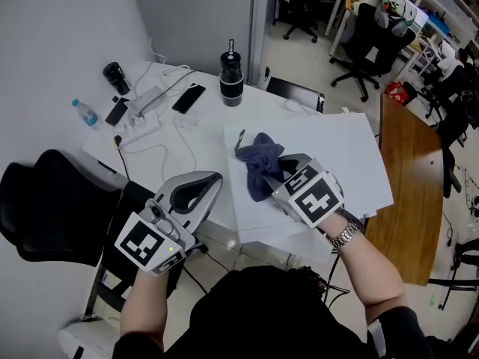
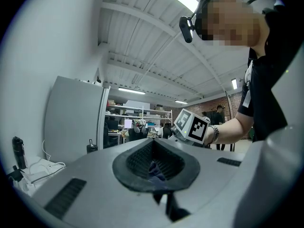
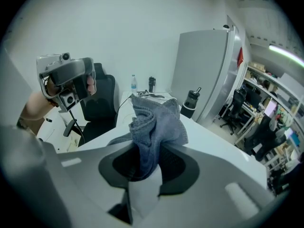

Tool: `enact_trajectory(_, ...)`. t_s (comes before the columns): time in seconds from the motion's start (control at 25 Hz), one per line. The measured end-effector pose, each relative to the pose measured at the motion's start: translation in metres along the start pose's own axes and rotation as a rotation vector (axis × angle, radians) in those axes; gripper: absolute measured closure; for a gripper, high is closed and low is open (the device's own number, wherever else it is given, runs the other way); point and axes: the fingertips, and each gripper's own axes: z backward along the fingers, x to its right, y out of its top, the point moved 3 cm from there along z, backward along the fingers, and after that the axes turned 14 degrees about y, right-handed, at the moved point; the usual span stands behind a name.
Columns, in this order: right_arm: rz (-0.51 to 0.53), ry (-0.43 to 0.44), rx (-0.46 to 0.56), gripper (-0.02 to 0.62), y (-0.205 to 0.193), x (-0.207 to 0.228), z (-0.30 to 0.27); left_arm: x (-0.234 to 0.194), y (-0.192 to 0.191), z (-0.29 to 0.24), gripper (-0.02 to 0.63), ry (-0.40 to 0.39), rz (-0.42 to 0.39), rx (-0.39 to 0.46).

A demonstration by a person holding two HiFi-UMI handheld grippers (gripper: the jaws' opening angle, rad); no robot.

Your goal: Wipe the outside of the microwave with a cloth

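Because the right tongs (image 3: 142, 165) pinch only one bunched end of the blue-grey cloth (image 3: 154, 125), it could slip out if it is rubbed hard. The cloth is over the flat white box (image 1: 322, 137), likely the microwave's top. The left tongs (image 1: 196, 188) are pressed together and empty. The white worktop (image 1: 202, 126) holds cables (image 1: 161, 122) and a black bottle (image 1: 231, 73). Office chairs (image 1: 367, 36) stand behind.
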Motion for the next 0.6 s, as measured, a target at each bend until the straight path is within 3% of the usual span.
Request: enact_trajectory(0.6,-0.026,-0.023,0.009,0.495,-0.049,0.042,0.048,0.059,0.010,-0.037,0.601,-0.018,-0.026,-0.004)
